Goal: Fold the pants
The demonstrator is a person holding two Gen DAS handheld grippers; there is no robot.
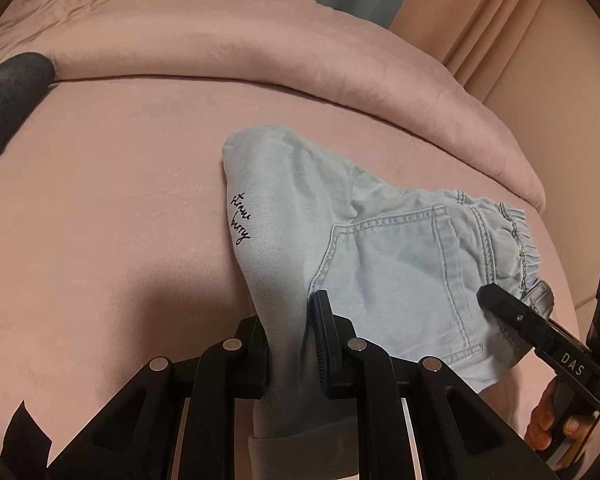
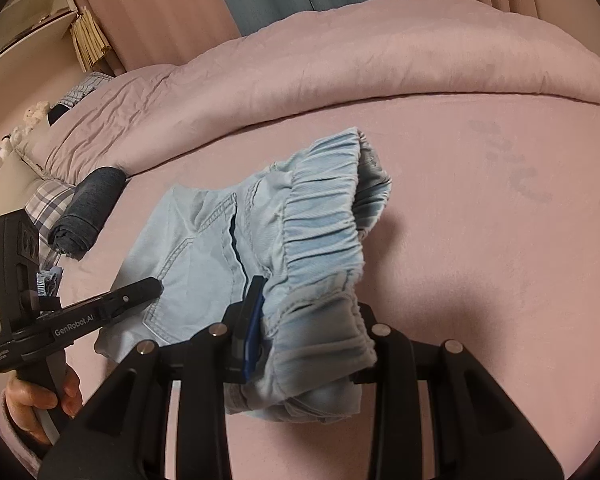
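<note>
We find the pants (image 1: 380, 240), light blue denim with an elastic waistband, lying on the pink bed (image 1: 100, 200) and partly lifted off it. They are already doubled into a short, compact bundle: one back pocket faces up, a leg panel with black script lettering lies along its left side, and the gathered waistband (image 2: 324, 216) sits at the right end. We judge the task to be in its later part, with at least one fold made and a further fold or a final laying-flat and smoothing still to come. The bundle is not yet flat; both held ends stand raised above the bed.

The left gripper (image 1: 290, 344) is closed on the leg end of the pants, with cloth pinched between the blue pads and a cuffed edge hanging below the fingers. The right gripper (image 2: 308, 340) is closed on the waistband end; the elastic edge bunches between its fingers and folds over them. In each wrist view the other gripper appears at the side, its tip resting against the denim near the pocket.

A rolled dark garment (image 2: 88, 208) lies well apart at the edge of the bed, beside a plaid cloth (image 2: 40, 200). A pink duvet (image 1: 260, 40) is heaped behind the pants.
</note>
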